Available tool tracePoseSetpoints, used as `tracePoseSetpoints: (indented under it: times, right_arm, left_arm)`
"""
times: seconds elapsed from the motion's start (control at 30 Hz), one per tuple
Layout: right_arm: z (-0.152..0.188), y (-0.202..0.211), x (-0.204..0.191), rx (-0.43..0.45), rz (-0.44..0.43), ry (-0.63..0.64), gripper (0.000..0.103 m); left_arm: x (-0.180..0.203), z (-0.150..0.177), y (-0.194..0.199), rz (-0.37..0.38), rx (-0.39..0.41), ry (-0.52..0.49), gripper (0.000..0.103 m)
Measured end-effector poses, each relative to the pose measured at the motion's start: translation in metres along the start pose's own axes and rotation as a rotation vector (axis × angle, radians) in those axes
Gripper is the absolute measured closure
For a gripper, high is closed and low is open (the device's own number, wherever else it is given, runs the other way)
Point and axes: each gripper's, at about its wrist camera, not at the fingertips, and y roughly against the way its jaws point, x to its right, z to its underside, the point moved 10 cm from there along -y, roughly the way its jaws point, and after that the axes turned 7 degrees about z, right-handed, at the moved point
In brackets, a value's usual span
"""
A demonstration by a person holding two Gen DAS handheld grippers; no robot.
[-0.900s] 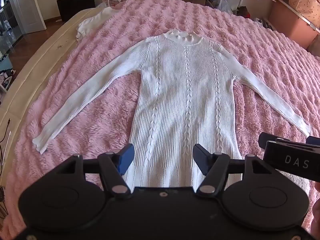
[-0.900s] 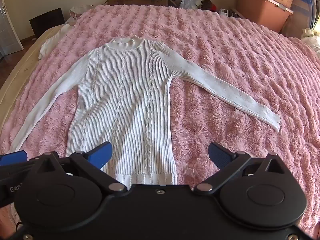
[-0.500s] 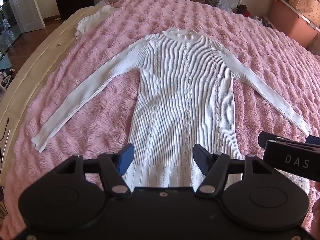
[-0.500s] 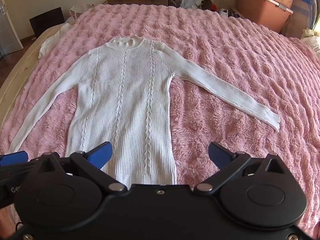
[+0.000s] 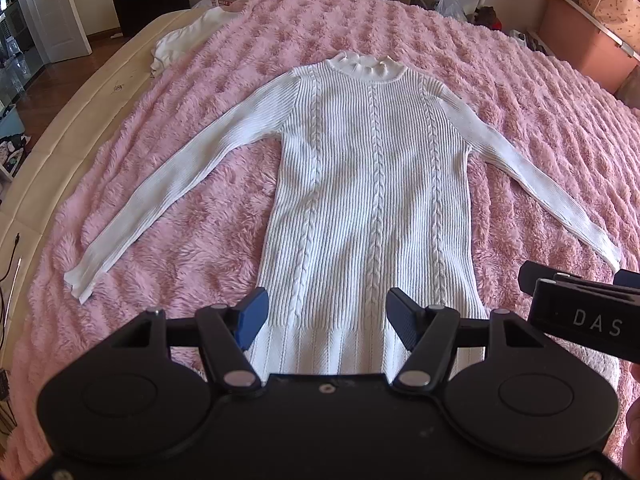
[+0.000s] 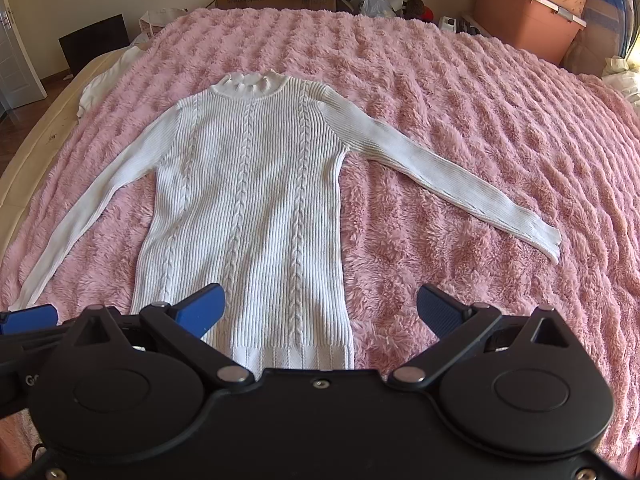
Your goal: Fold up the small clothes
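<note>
Pink blanket (image 6: 460, 92), white sweater (image 6: 248, 184) flat mid-surface, bare fleece all around.

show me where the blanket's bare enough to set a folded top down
Widest free patch: fluffy pink blanket beyond the white cable-knit sweater's right sleeve. Smaller gap between that sleeve and the body. Crowded: far left corner, where another white garment lies.

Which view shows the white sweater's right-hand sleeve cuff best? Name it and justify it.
The right wrist view. There the right-hand sleeve cuff of the white cable-knit sweater lies fully visible on the pink fluffy blanket. In the left wrist view the cuff sits at the frame's edge, just above the other claw.
</note>
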Motion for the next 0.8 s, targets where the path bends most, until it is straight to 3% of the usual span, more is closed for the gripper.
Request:
tracePoseSetpoints:
  times: [0.8]
  right_arm:
    - [-0.0012, 0.0019, -0.0009, 0.004, -0.002, -0.001, 0.0]
  left_arm:
    - [0.0005, 0.0001, 0.0016, 0.004, -0.003, 0.003, 0.034]
